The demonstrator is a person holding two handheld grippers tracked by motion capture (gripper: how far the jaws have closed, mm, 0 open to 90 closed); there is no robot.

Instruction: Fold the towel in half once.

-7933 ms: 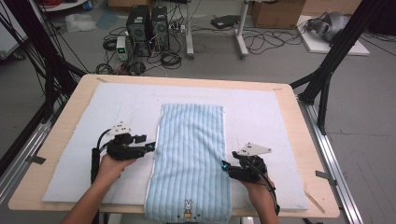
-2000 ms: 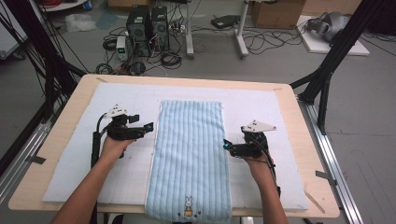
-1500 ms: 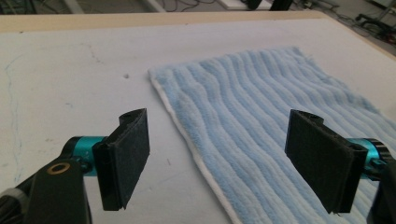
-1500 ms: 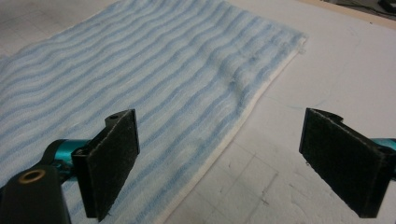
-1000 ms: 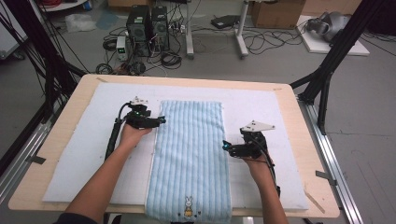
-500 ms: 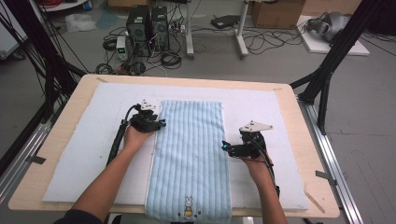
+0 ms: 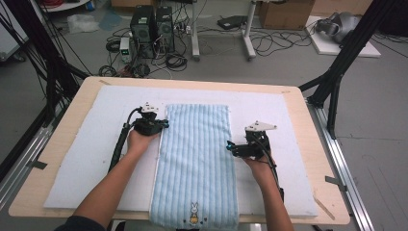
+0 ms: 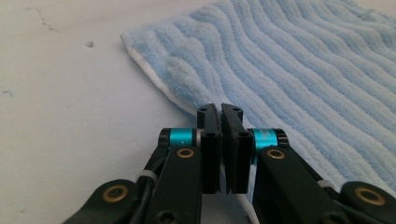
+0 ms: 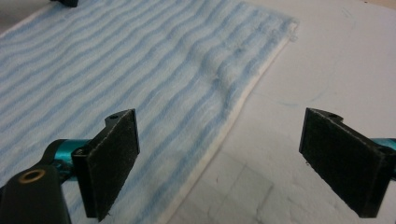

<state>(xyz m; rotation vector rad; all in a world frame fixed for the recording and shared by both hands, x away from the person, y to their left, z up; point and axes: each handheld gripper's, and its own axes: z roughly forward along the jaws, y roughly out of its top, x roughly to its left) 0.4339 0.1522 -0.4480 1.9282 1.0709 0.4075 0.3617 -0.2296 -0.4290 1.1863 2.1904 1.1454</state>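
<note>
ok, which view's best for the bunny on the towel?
High view: the bunny sits near the towel's close end, small but whole. The left and right gripper views catch striped towel and edge further up, away from that end.

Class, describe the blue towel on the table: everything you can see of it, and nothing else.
The towel is light blue terry-like cloth with lengthwise ribbed stripes, a white edge and a small rabbit motif near its front end. It lies flat and spread lengthwise on the white mat, its front end hanging over the table's front edge. The left gripper, jaws closed, sits at its left edge near the far corner; the right gripper, jaws wide open, straddles its right edge.
</note>
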